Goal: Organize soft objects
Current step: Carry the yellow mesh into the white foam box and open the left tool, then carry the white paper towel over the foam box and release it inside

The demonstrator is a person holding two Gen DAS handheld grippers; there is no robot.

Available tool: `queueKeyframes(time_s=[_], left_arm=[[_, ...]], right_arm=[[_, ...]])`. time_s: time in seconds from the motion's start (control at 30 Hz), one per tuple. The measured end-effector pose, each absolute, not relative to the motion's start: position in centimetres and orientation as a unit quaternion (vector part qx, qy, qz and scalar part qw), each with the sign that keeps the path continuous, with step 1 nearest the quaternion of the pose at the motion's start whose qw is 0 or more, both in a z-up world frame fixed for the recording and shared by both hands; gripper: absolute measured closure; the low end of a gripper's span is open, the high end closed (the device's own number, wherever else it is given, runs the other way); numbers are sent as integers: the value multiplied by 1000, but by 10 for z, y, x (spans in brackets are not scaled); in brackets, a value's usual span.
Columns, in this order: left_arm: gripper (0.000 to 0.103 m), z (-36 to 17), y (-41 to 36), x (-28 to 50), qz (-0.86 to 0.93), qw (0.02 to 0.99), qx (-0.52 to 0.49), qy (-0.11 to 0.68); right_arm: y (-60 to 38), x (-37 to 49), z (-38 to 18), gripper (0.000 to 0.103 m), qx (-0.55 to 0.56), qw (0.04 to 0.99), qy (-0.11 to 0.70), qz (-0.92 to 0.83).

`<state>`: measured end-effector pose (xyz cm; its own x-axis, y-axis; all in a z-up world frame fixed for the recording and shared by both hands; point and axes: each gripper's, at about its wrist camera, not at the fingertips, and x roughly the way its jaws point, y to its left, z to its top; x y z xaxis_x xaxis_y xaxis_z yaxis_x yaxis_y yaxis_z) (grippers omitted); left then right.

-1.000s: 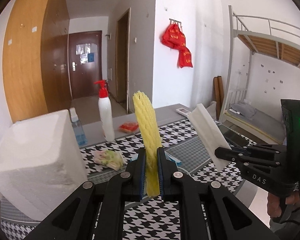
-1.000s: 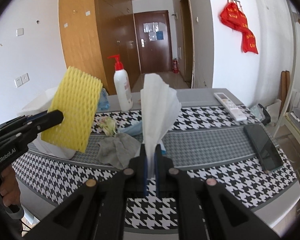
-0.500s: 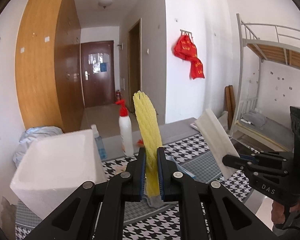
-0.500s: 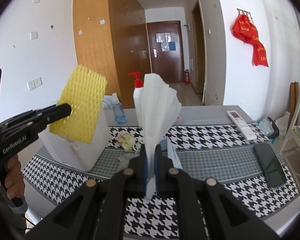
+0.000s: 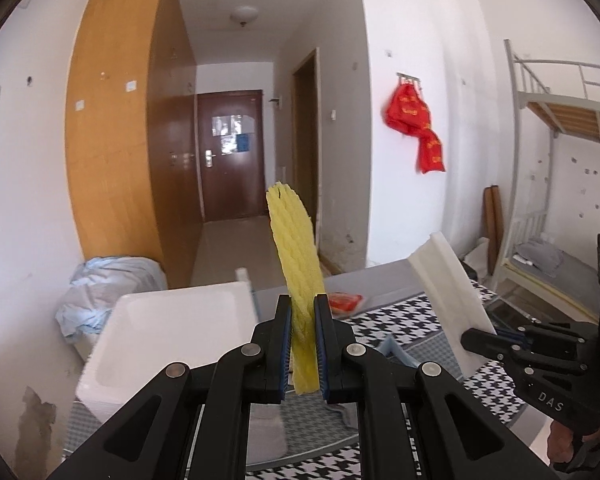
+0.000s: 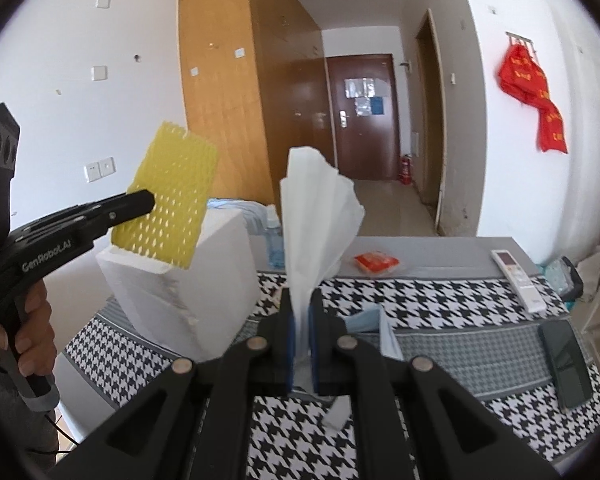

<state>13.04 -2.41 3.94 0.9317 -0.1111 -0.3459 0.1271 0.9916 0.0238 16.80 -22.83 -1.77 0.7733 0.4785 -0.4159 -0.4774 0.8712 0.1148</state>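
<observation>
Currently, left gripper: my left gripper (image 5: 303, 350) has its jaws clamped on a yellow foam mesh sleeve (image 5: 296, 280), which stands upright between the blue pads and rises well above them.
Same sleeve, other view: from the right wrist I see the yellow foam mesh sleeve (image 6: 168, 196) broadside, a flat netted rectangle pinched near its lower left edge by the left gripper (image 6: 150, 200), hanging in the air just above the open top of the box.
Right gripper: my right gripper (image 6: 302, 344) has its jaws closed on a white crumpled tissue sheet (image 6: 316, 220) that fans out upward from the pads.
Same sheet, other view: from the left wrist the white sheet (image 5: 446, 296) looks like a stiff tilted slab held at its lower end by the right gripper (image 5: 466, 338).
Hands: a hand (image 6: 30, 332) wraps the left gripper's handle at the left edge of the right wrist view.
Box: a white foam box (image 5: 168, 336) sits on the left end of the worktop, open side up; I see nothing inside it from here.
Worktop: a black-and-white houndstooth cloth (image 6: 440, 300) covers the worktop.
Loose items: a red packet (image 6: 376, 262), a white remote control (image 6: 516, 276), a dark phone (image 6: 566, 364), and a light blue face mask (image 6: 364, 316) just beyond my right jaws.
</observation>
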Motion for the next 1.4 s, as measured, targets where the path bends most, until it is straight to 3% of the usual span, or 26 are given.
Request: queueKeyframes(time_s=[1.2, 1.23, 1.3, 1.37, 1.4], left_arm=[[90, 14, 62, 200, 39, 953, -20, 299], [87, 14, 62, 201, 38, 953, -21, 300], [69, 15, 64, 199, 36, 954, -23, 298], [35, 18, 65, 193, 36, 959, -24, 280], [29, 19, 67, 191, 38, 961, -24, 271]], right_arm=[[-183, 186, -26, 94, -23, 926, 239, 291], [-183, 187, -26, 94, -23, 926, 238, 291], [-182, 187, -26, 94, -23, 926, 239, 290], [-181, 187, -26, 94, -24, 926, 239, 290], [-180, 187, -26, 94, -24, 926, 240, 291]])
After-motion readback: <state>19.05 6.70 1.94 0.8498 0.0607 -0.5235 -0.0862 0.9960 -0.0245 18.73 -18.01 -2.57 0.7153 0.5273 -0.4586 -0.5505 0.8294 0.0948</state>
